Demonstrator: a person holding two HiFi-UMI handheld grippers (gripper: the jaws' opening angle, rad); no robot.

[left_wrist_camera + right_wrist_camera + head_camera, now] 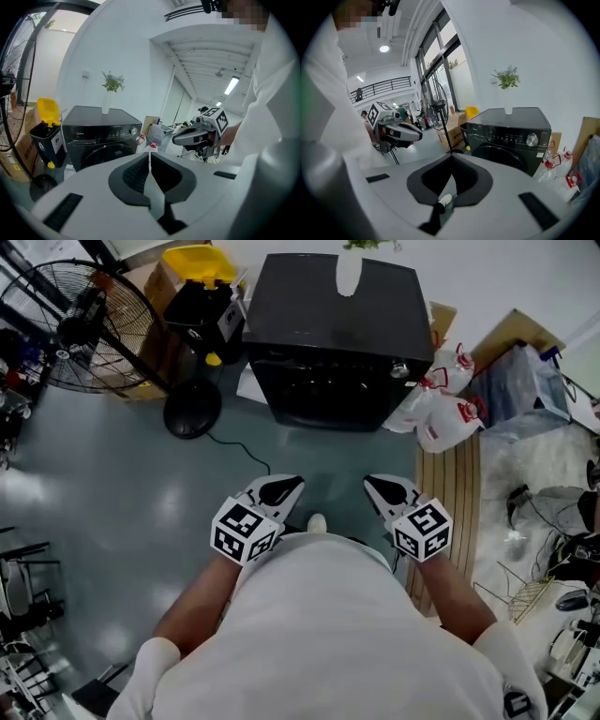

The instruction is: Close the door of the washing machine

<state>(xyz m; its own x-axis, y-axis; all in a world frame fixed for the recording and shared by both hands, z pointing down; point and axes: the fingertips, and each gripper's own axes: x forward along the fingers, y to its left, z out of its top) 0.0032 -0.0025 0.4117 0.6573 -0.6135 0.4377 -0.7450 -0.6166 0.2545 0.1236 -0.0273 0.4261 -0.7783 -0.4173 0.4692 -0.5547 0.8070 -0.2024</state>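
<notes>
Black washing machine (337,324) stands well ahead of you, its door (506,157) seemingly flush already (worth checking). Your left gripper (279,489) and right gripper (386,489) are clenched and empty; step closer and press the door to confirm.

The washing machine (337,324) is black with a smooth, slightly glossy top and a shiny metal-looking knob (531,139). The floor (112,493) is glossy grey and throws back light glare. The fan (80,320) has a wire metal cage, the bags (441,418) are crinkly white plastic, and the slats (450,484) look like wood. The left gripper (150,158) is matt grey plastic with ribbed black pads (133,174).
</notes>
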